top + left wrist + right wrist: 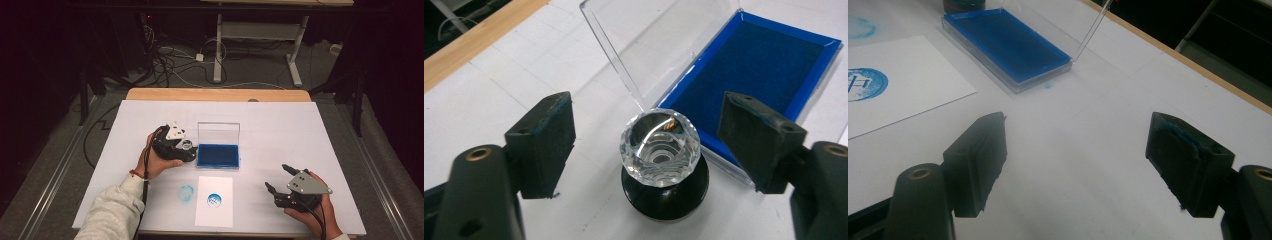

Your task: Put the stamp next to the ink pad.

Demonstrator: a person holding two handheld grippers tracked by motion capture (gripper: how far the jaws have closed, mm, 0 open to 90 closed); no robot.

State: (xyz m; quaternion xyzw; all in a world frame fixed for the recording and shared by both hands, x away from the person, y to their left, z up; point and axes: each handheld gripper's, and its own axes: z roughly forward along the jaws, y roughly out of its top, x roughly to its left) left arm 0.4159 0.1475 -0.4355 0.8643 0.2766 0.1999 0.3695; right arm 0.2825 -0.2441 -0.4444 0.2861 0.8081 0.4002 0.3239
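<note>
White table (pixel 280 125), dark room behind. High view: left gripper (pixel 184 149) at stamp (pixel 186 146), just left of blue ink pad (pixel 218 155) w/ clear lid up; right gripper (pixel 280 181) near right, jaws wide, empty. Left gripper view: stamp (crystal knob, black base) stands between wide jaws, untouched. Right gripper view: stamped paper (pixel 893 80) far left.

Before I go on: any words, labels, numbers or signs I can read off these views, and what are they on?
No readable words, brands or numbers.
Round blue stamp print on the white paper: pale marks inside, too small and blurred to read.
Blue smudge on the table sheet, left of the paper: no legible sign.
Ink pad case and crystal-topped stamp: no label visible.
</note>
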